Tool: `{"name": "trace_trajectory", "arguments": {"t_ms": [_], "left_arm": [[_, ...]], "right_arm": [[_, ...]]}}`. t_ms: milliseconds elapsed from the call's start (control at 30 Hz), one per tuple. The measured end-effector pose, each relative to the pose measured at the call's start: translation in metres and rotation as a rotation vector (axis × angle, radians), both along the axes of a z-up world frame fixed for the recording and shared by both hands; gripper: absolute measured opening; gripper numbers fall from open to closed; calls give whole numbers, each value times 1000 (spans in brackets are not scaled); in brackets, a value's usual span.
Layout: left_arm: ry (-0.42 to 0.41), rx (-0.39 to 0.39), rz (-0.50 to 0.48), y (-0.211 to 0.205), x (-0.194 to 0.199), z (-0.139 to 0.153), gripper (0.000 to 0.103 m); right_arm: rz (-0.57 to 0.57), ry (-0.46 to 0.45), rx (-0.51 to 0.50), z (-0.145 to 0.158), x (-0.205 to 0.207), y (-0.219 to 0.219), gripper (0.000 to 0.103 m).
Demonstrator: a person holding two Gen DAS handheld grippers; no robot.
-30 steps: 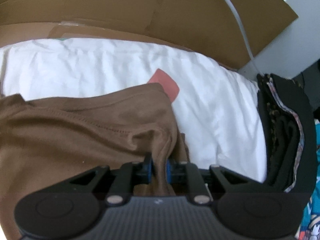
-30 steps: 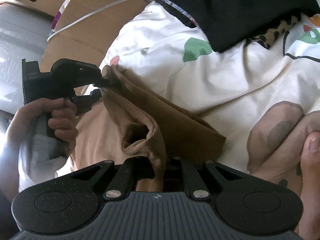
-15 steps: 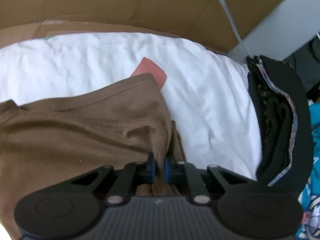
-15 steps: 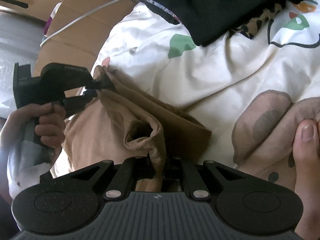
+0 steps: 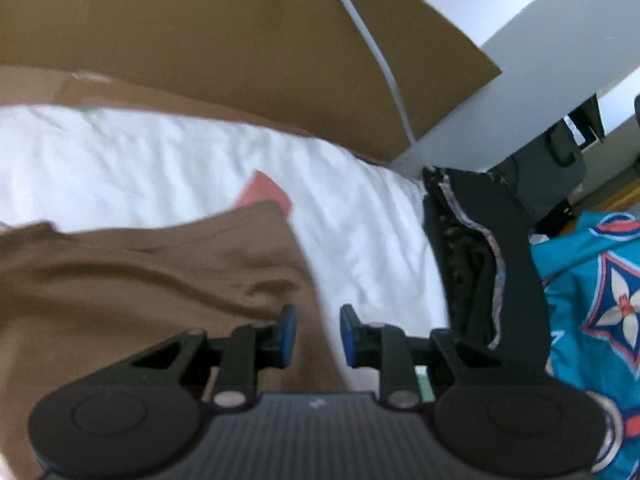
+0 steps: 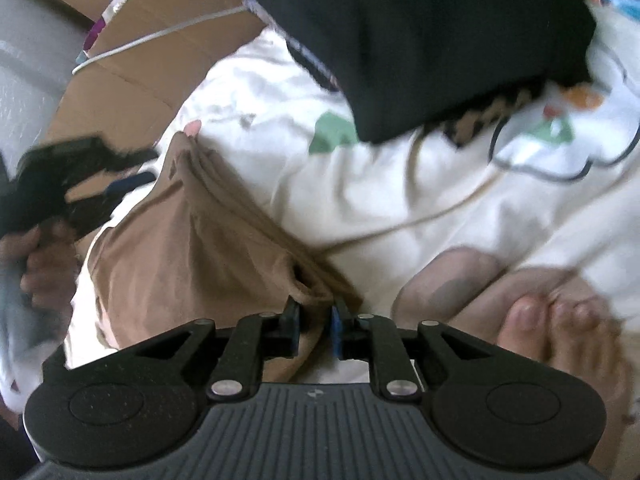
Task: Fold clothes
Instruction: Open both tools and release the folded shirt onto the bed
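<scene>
No legible text (frames blurred)

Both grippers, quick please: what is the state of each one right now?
Left gripper: open, holding nothing; the brown garment lies under it.
Right gripper: jaws partly apart, brown cloth between them; whether it is gripped cannot be told.

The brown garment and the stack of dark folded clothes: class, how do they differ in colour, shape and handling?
The brown garment is light brown; the stack of dark folded clothes is mostly black. The garment lies loosely rumpled; the stack is compact and layered. The right gripper has its jaws around the garment's edge; nothing touches the stack. Both rest on the white printed bedsheet.
</scene>
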State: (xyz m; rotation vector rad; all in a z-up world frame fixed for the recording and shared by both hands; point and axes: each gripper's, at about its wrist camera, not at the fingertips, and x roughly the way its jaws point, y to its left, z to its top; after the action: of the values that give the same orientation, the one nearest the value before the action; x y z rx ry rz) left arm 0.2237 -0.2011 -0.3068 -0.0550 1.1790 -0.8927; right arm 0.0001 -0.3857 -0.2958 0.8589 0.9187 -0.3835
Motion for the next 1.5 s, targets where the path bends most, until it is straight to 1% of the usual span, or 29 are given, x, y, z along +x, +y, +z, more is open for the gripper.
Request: {"name": "trace_trajectory", "arguments": {"t_ms": [100, 200, 300, 400, 467, 533, 633, 700, 767, 800, 833, 867, 900, 1000, 1033, 1100, 1200, 1367, 1500], "left_arm": [[-76, 29, -5, 26, 5, 7, 24], [-128, 70, 20, 54, 16, 8, 24], [-135, 84, 42, 85, 29, 7, 24], [-155, 124, 52, 107, 40, 5, 24], [-173, 150, 58, 118, 46, 2, 24], [-168, 152, 72, 127, 53, -3, 24], [-149, 165, 96, 135, 63, -15, 24], [-103, 157, 131, 139, 73, -25, 21], [-64, 149, 161, 145, 81, -33, 15], [-49, 145, 176, 147, 85, -36, 8], [-34, 140, 190, 150, 89, -39, 5], [-21, 134, 205, 153, 93, -41, 4], [-17, 117, 217, 156, 95, -38, 4], [-52, 82, 246, 165, 96, -24, 5], [-69, 75, 255, 167, 95, -19, 15], [-81, 64, 251, 169, 94, -14, 24], [-77, 49, 224, 167, 92, -14, 24], [-70, 25, 178, 165, 89, -12, 22], [-60, 11, 150, 163, 86, -16, 22]], "right_arm": [[58, -2, -78, 14, 4, 3, 16], [100, -3, -123, 22, 11, 7, 16], [124, 2, -163, 28, 17, 10, 16], [125, 19, -218, 34, 19, 12, 16], [142, 21, -230, 34, 20, 14, 16], [189, 30, -223, 29, 24, 18, 16], [254, 78, -246, 20, 29, 27, 16], [260, 103, -253, 20, 29, 25, 16], [267, 128, -259, 21, 30, 23, 18], [271, 140, -263, 21, 30, 22, 18], [274, 153, -266, 21, 30, 21, 18], [277, 165, -270, 22, 30, 20, 18], [281, 178, -273, 22, 30, 19, 18], [296, 204, -283, 23, 35, 17, 18], [309, 197, -287, 24, 41, 18, 18], [333, 183, -295, 26, 53, 20, 18], [370, 163, -308, 29, 72, 22, 18], [431, 128, -327, 33, 103, 27, 23], [480, 100, -343, 37, 128, 30, 23]]}}
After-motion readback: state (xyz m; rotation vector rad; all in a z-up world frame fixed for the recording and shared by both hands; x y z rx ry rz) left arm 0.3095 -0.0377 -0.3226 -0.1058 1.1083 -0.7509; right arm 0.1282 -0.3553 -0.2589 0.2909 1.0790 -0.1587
